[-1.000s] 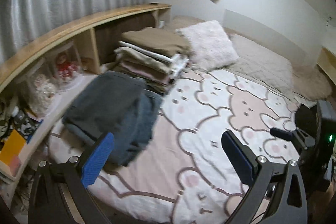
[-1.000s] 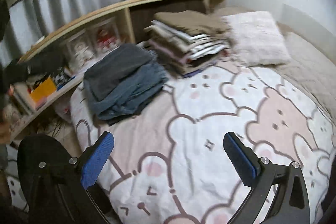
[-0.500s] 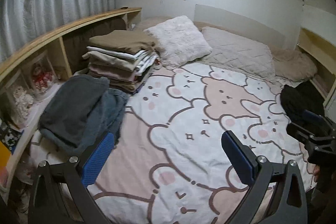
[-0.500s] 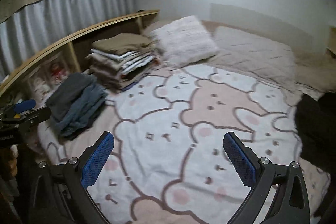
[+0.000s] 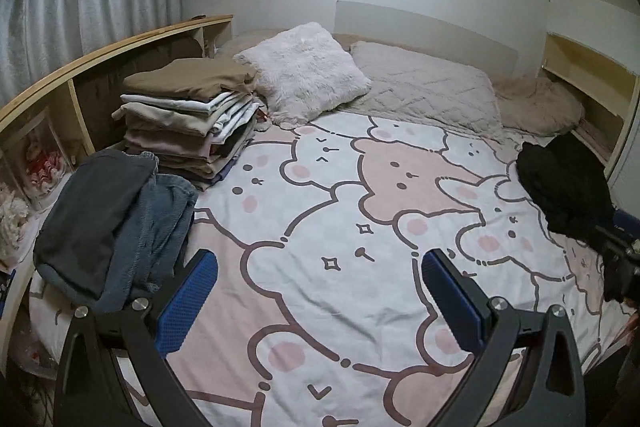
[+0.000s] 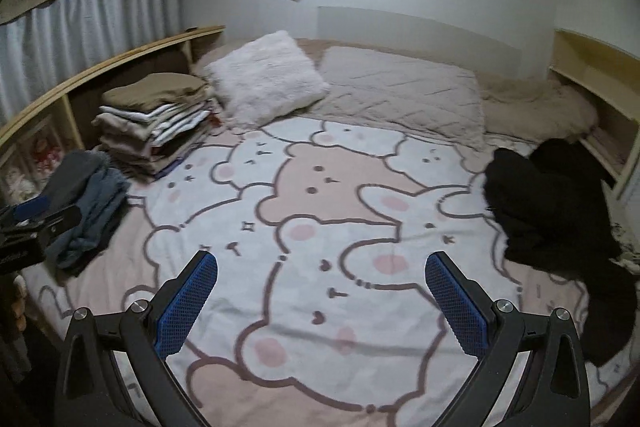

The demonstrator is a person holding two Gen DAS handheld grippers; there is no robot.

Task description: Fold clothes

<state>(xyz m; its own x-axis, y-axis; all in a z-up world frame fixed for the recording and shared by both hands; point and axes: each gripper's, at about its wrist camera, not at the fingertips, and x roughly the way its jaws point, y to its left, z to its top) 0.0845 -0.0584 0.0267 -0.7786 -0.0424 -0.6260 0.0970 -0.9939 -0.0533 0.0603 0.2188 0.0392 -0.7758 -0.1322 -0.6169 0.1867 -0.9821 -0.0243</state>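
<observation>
Both held above the bear-print bedspread [image 5: 340, 227], nothing gripped: left gripper [image 5: 320, 279] spread wide and empty; right gripper [image 6: 320, 281] likewise released. Still unfolded, by the look of it: a crumpled black garment [image 6: 548, 211] heaped at the right edge of the bed, well apart from either tool; already folded, a tall stack of clothes [image 5: 188, 123] by the wooden shelf [image 5: 108, 47] and a lower grey and blue pile [image 5: 112, 223] just beside the left fingers. Likely trouble: snagging that near pile on a swing rightward and toppling it; pinching several black layers at once, hard to tell apart against such dark cloth; dragging the heap off the mattress edge.
</observation>
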